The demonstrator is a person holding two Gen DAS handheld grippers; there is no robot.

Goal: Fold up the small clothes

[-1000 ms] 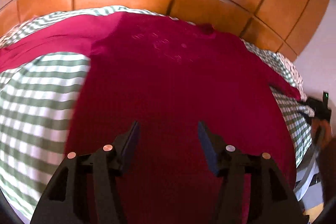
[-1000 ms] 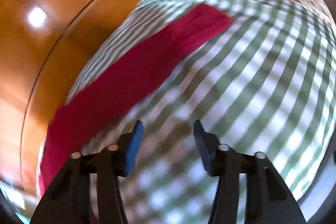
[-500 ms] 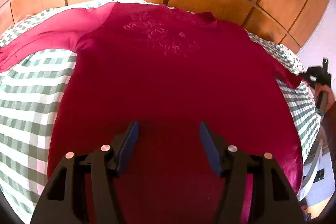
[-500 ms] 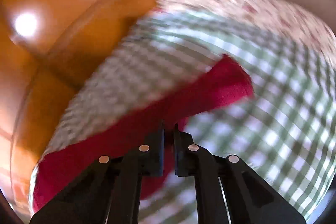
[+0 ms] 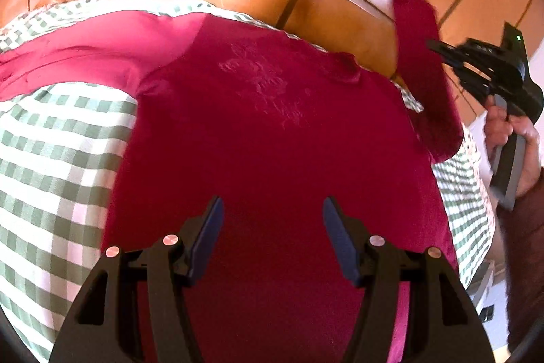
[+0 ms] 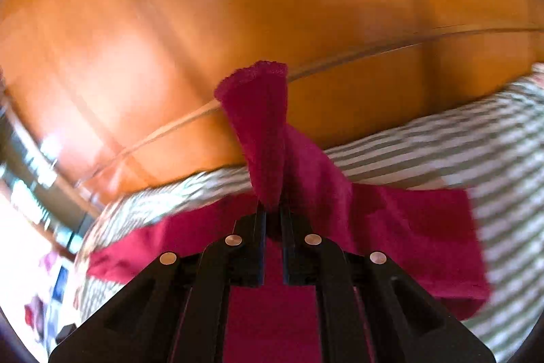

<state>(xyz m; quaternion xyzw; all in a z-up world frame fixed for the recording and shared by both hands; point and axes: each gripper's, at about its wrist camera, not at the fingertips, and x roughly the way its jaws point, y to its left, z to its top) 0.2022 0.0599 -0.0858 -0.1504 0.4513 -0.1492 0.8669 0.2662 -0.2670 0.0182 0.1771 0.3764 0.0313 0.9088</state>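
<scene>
Crimson top (image 5: 272, 131) spread flat on the checked cloth (image 5: 57, 165); right gripper (image 6: 272, 216) pinches its sleeve (image 6: 261, 125), lifted above the cloth; left gripper (image 5: 272, 227), jaws spread, empty, over the top's lower half

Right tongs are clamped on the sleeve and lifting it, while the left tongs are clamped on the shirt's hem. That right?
Not quite. The left tongs are open and hold nothing; the left wrist view shows them apart above the shirt. The rest stands: the right tongs are shut on the sleeve, lifted off the bed, as the right wrist view shows.
</scene>
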